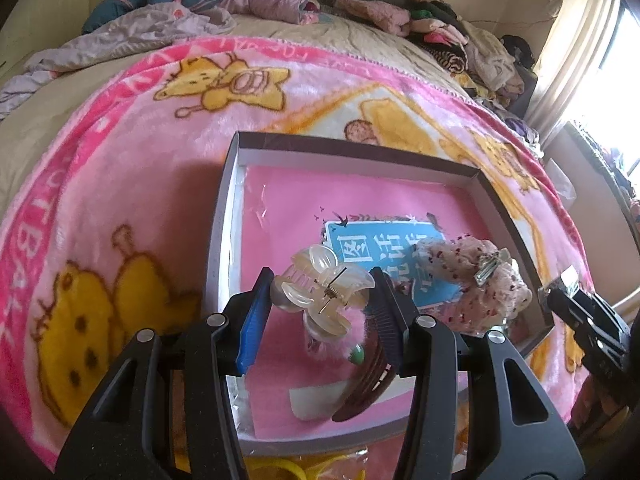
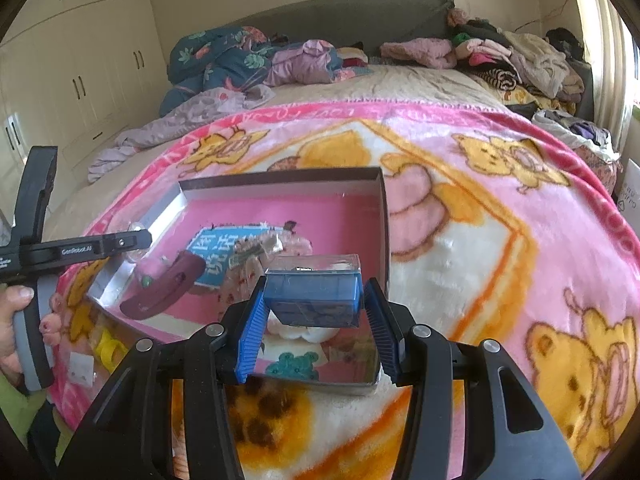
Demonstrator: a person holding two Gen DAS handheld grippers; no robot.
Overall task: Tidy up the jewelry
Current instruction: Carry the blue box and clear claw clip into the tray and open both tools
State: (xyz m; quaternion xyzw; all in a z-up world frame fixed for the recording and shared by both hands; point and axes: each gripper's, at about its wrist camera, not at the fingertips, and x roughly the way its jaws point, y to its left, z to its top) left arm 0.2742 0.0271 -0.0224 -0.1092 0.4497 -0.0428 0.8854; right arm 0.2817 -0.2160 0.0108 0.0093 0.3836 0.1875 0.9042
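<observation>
A shallow grey box (image 1: pixel 224 216) with a pink lining sits on the pink cartoon blanket; it also shows in the right wrist view (image 2: pixel 383 216). My left gripper (image 1: pixel 322 300) is shut on a translucent cream claw hair clip (image 1: pixel 320 288) and holds it above the box's near part. My right gripper (image 2: pixel 316 302) is shut on a small blue box with a clear lid (image 2: pixel 316 288) above the grey box's near right corner. In the box lie a floral scrunchie (image 1: pixel 472 280), a dark red hair comb (image 1: pixel 364 392) and a blue card (image 1: pixel 384 252).
The pink blanket (image 2: pixel 500 240) covers a bed with piled clothes (image 2: pixel 520 56) at the far end. A yellow ring (image 2: pixel 108 350) and small packets lie on the blanket by the box's near left. Wardrobes (image 2: pixel 80 60) stand to the left, a curtained window (image 1: pixel 580 40) to the right.
</observation>
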